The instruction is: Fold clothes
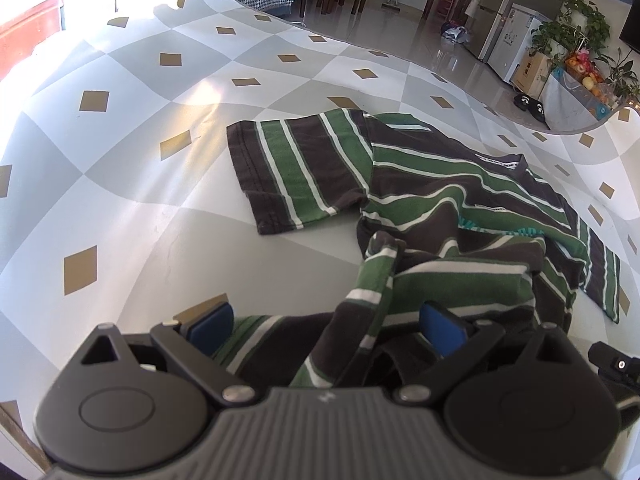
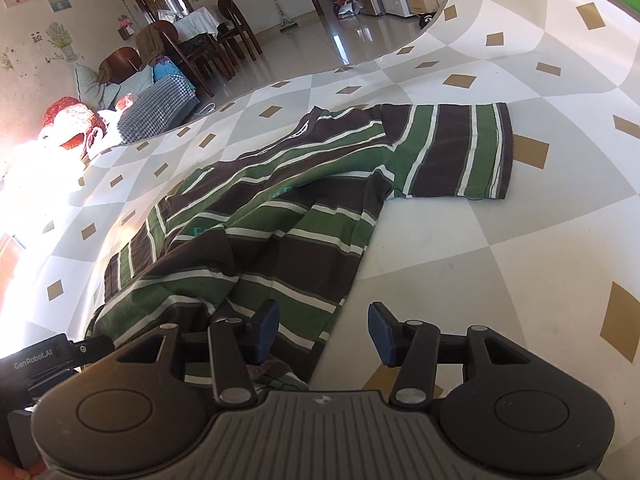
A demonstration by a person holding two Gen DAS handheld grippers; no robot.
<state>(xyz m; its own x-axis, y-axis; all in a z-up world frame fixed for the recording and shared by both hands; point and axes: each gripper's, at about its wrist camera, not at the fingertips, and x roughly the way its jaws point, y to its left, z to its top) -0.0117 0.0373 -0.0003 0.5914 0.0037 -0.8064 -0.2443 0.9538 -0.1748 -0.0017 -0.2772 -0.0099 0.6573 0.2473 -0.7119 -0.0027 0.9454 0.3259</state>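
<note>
A T-shirt (image 1: pixel 440 200) striped in green, dark brown and white lies crumpled on the table, one sleeve (image 1: pixel 296 168) spread flat to the left. My left gripper (image 1: pixel 326 326) is open wide over the shirt's near hem. A bunched fold of the cloth rises between its blue pads (image 1: pixel 212 326) without being pinched. In the right wrist view the same shirt (image 2: pixel 280 220) runs from its far sleeve (image 2: pixel 460 152) down to my right gripper (image 2: pixel 323 332). That gripper is open, its left finger over the hem corner and its right finger above bare tablecloth.
The tablecloth (image 1: pixel 120 160) is checked grey and white with tan diamonds, and bare cloth (image 2: pixel 500 248) lies right of the shirt. The curved table edge (image 2: pixel 360 60) drops to a shiny floor. The other gripper's body (image 2: pixel 48 360) shows at the lower left.
</note>
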